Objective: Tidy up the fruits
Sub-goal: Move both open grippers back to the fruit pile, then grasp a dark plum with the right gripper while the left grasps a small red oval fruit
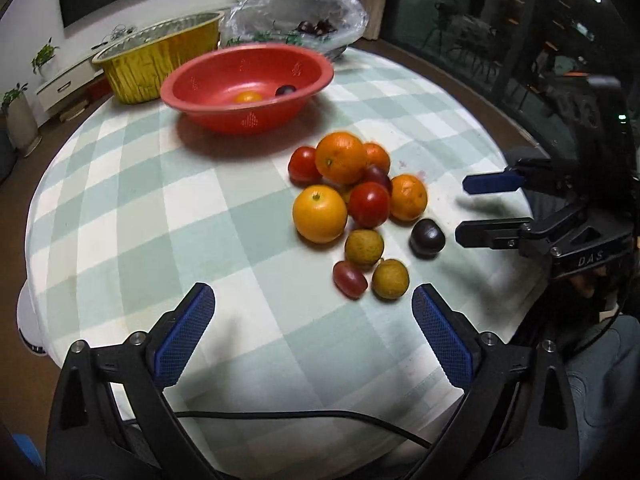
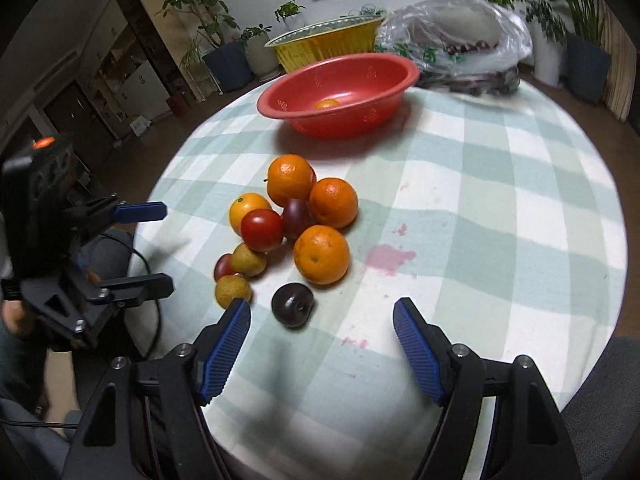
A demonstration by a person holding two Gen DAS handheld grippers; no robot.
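Left wrist view: The left gripper [image 1: 313,330] is spread wide, holding nothing, above the checked tablecloth [image 1: 200,240]. The fruit pile [image 1: 352,200] lies at 1 o'clock from the gripper, on the cloth. It comprises oranges, red tomatoes, two small yellow-brown fruits and a red grape tomato [image 1: 349,279]. A dark plum [image 1: 427,237] sits at the 4 o'clock edge of the pile, slightly apart. The red bowl [image 1: 192,96] stands at 11 o'clock beyond the pile; it contains one orange fruit [image 1: 248,97] and one dark fruit [image 1: 285,90]. A gold foil pan [image 1: 160,56] stands at 10 o'clock behind the bowl. A plastic-wrapped bowl [image 1: 344,12] stands at 12 o'clock. The right gripper [image 1: 462,208] enters at 3 o'clock, fingers apart, empty.

Right wrist view: The right gripper [image 2: 322,316] is spread wide and empty. The dark plum [image 2: 293,305] lies between its fingertips, nearer the left finger [image 2: 224,354], untouched. The pile [image 2: 296,220] lies at 12 o'clock. The red bowl [image 2: 280,104] stands beyond it. The left gripper [image 2: 168,248] shows at 9 o'clock, fingers apart.
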